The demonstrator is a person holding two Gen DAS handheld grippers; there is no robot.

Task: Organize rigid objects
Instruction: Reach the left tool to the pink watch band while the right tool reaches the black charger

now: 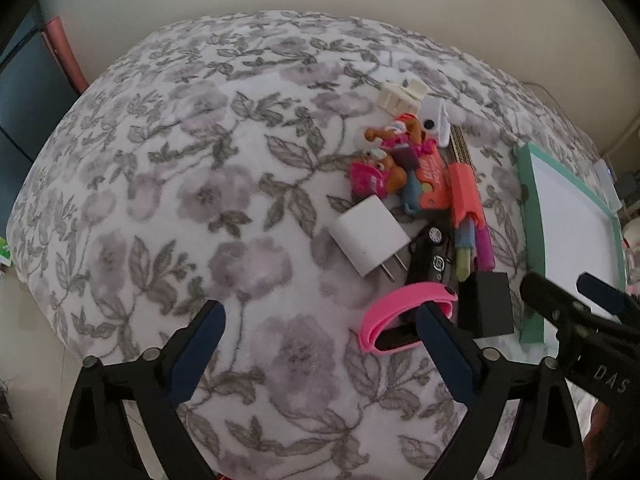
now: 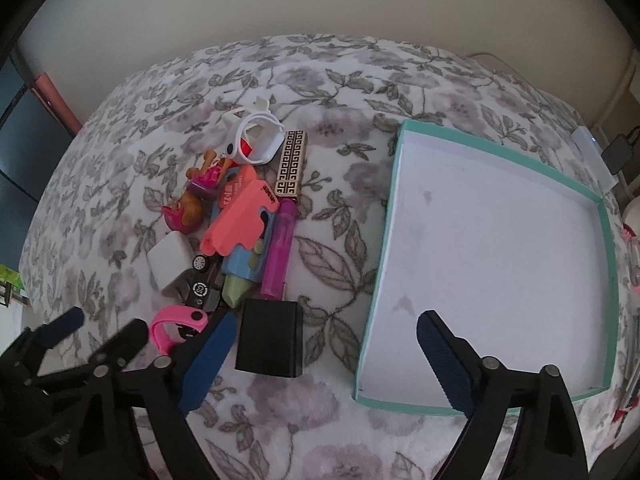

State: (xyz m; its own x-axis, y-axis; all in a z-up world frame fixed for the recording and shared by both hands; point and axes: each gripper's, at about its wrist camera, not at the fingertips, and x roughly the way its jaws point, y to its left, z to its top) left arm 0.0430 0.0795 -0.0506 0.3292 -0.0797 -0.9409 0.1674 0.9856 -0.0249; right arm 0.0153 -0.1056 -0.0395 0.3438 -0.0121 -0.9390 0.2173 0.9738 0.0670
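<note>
A floral blanket (image 2: 320, 80) is seen spread over what may be a bed or a surface; the fisheye views do not settle which. Farthest left, the left claw (image 1: 320, 344) is held above bare blanket with its blue-padded jaws spread wide and nothing pressed between them; one pad overlaps a pink wristband (image 1: 404, 312) in the picture, though contact cannot be confirmed.

Next comes a heap of small objects. A white charger plug (image 1: 370, 236) lies at its left edge, beside a black toy car (image 1: 432, 256). Behind them small toy figures (image 1: 384, 168) are piled, with a white ring-shaped piece (image 2: 258, 136) at the far end. A coral-pink plastic piece (image 2: 240, 216) lies over a blue item, a purple tube (image 2: 280, 252) is set just beside it, and a gold-patterned case (image 2: 294, 164) lies beyond. A black box (image 2: 270, 338) stands at the near end of the heap.

The right claw (image 2: 324, 364) is held with its jaws wide apart and empty, between the black box and a teal-rimmed tray (image 2: 384, 220). The tray's white interior is seen empty.
</note>
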